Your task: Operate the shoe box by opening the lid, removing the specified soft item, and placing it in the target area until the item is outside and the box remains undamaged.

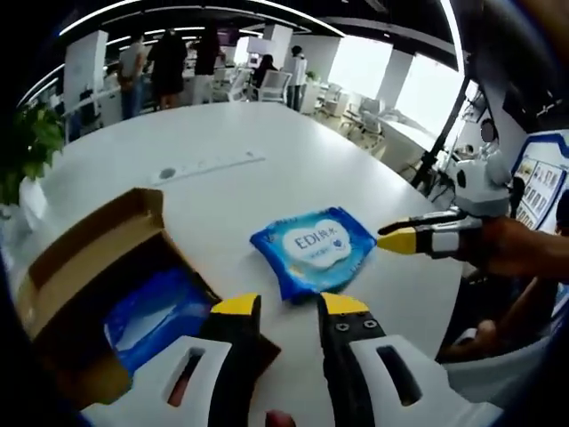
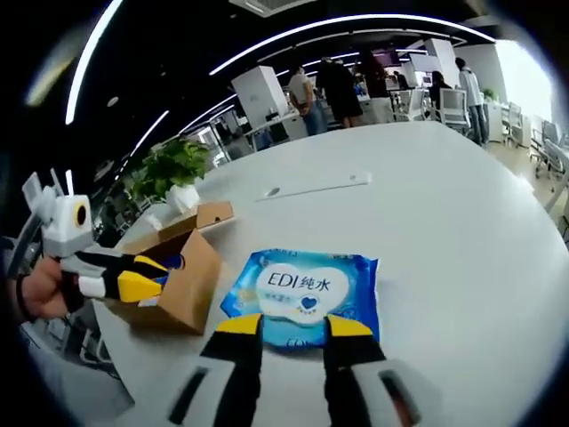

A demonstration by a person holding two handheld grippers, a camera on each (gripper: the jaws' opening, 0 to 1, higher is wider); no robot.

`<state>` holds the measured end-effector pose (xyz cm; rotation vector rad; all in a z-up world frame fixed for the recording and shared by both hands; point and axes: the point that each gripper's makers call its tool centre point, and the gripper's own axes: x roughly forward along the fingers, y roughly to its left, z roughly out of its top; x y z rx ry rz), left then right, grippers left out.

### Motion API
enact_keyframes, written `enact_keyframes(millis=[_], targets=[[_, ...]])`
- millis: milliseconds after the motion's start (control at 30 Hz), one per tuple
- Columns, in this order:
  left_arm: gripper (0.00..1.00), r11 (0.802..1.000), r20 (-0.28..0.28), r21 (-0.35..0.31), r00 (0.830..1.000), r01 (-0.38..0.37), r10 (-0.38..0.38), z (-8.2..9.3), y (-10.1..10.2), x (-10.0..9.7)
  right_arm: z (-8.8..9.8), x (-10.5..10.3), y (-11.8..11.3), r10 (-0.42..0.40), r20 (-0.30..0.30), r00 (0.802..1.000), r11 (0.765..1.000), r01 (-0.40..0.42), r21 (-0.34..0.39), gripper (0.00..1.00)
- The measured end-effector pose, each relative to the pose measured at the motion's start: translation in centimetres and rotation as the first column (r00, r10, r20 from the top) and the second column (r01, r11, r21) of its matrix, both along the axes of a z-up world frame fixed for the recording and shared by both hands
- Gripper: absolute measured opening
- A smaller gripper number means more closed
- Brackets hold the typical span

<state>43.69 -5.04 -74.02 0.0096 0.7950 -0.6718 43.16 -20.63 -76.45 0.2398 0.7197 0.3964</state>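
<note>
A round white table (image 1: 267,169) in an open office holds a brown cardboard shoe box (image 1: 84,267) with its lid already folded back. In the left gripper view the box sits at the near left, and something blue lies inside it (image 1: 156,316). A blue wet-wipe pack (image 1: 313,249), printed with "EDI", lies flat on the bare tabletop just right of the box and apart from it.

The left gripper (image 1: 289,307) hovers beside the box's right wall, its yellow-tipped jaws a moderate gap apart and holding nothing. In the right gripper view, the right gripper (image 2: 293,326) sits at the near edge of the pack (image 2: 302,294), jaws spread about as wide, tips over or just touching the pack's edge; whether they grip it cannot be told, and they look empty.

The soft pack appears to be out of the box already, so the step in hand seems to be settling it. To do this well, lift the right jaws straight away from the pack so it does not drag. Keep the left jaws off the thin cardboard wall to avoid creasing it.

People stand far off, beyond the table, and a potted plant (image 2: 173,169) sits behind the box.
</note>
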Motion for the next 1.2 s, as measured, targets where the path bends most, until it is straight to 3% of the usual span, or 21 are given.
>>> enact_keyframes(millis=[633,933,1200], targets=[[0.28,0.994,0.049,-0.018,0.993,-0.108,0.109,1.4,8.1,-2.4,2.1,-1.5,4.4,0.094,0.058,0.994,0.996,-0.094,0.002,0.31],[0.3,0.988,0.061,-0.046,0.987,-0.148,0.151,2.3,10.2,-4.0,2.7,-0.6,6.5,0.128,0.073,0.989,0.992,-0.129,0.011,0.33],[0.31,0.98,0.063,-0.055,0.979,-0.192,0.196,2.8,12.7,-3.8,3.4,-0.4,9.4,0.172,0.081,0.982,0.985,-0.173,0.01,0.34]])
